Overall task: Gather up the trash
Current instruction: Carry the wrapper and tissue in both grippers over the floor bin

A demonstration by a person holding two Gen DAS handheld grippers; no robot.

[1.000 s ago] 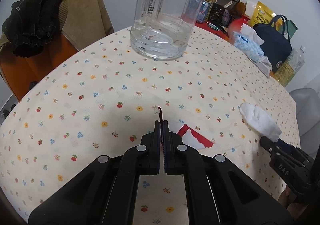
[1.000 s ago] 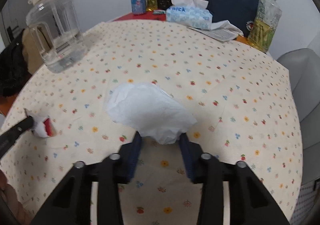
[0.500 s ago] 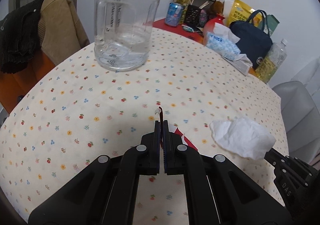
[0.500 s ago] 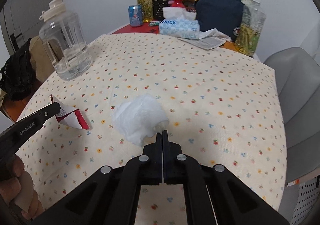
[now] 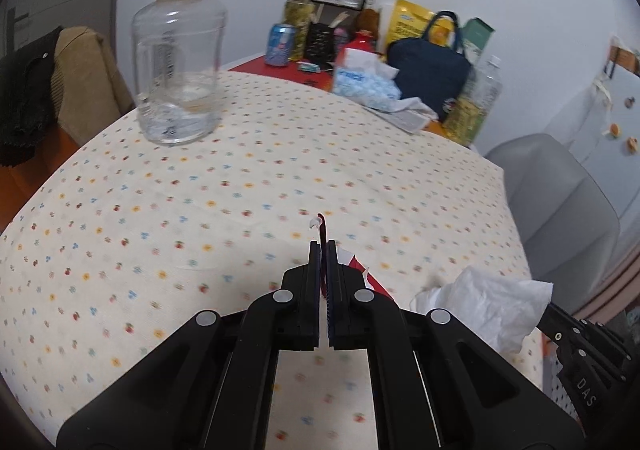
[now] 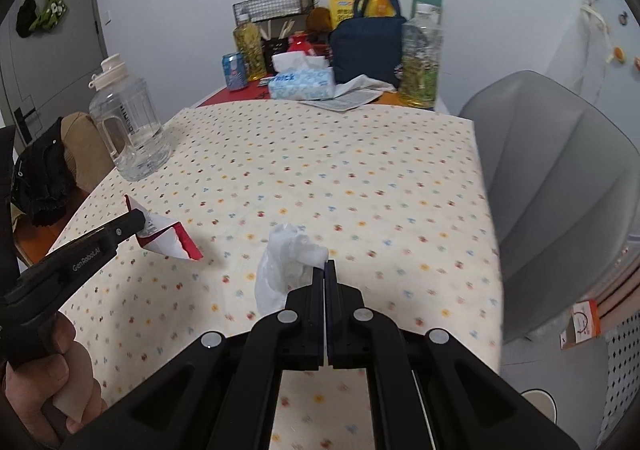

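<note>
Both grippers, left clamping a wrapper, right pinching a tissue, risk dropping thin-edged trash if jolted.

We saw the tablecloth print smeared by blur, and the left gripper hid most of the red-and-white wrapper.

Matte black two-finger left gripper, silver round screws, blue-ribbed fingers, white "GenRobot.AI" lettering, bare-skinned left hand
</note>
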